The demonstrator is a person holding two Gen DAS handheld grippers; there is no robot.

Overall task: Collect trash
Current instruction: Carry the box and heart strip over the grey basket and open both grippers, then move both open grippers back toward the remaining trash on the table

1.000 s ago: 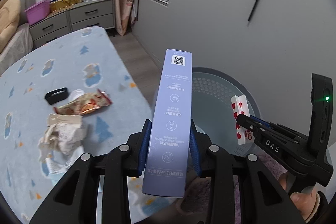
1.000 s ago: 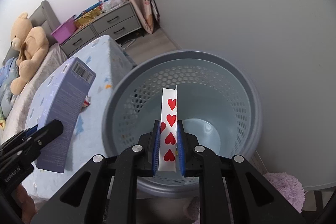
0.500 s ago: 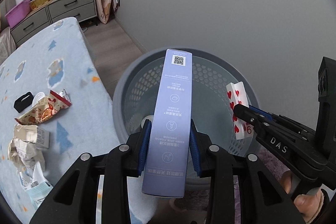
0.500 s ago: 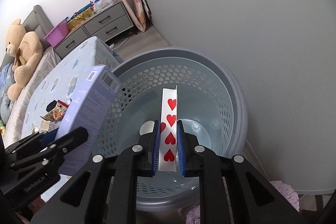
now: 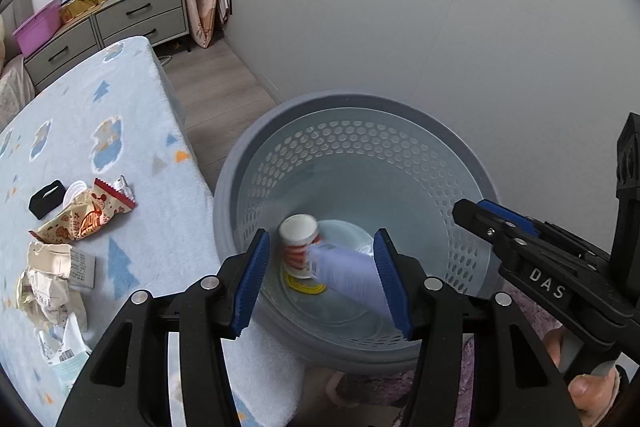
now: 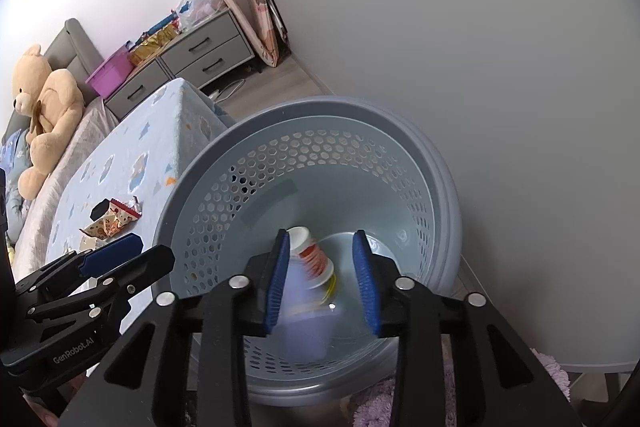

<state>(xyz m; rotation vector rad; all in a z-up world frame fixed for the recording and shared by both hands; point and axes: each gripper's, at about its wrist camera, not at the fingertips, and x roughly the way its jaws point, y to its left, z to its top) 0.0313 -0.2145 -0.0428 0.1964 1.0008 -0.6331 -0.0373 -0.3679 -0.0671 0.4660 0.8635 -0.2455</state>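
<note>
Both grippers hang over the round grey basket, whose walls are pierced with small holes. The left gripper points down into it, and its blue fingers stand apart; they have just been opening, and nothing is pressed between them. Below them, at the bottom of the basket, lies the lilac box, blurred and tilted, and it leans against a white paper cup with red print that lies on its side. A yellow ring-shaped thing shows under the cup, too small to tell.

In the right wrist view the right gripper is also released: its fingers have just been opening and hold nothing. Through the gap the same cup and the blurred box show on the basket floor. The card with red hearts cannot be made out in either view.

From the left camera, the bed with its light blue patterned cover lies at 9 o'clock of the basket and touches its wall. On it rest a snack wrapper, crumpled papers near the lower edge, and a small black object beside the wrapper. At 11 o'clock, well apart, stands a grey drawer chest. In the right view a teddy bear sits at 9 o'clock on the bed's far end.
</note>
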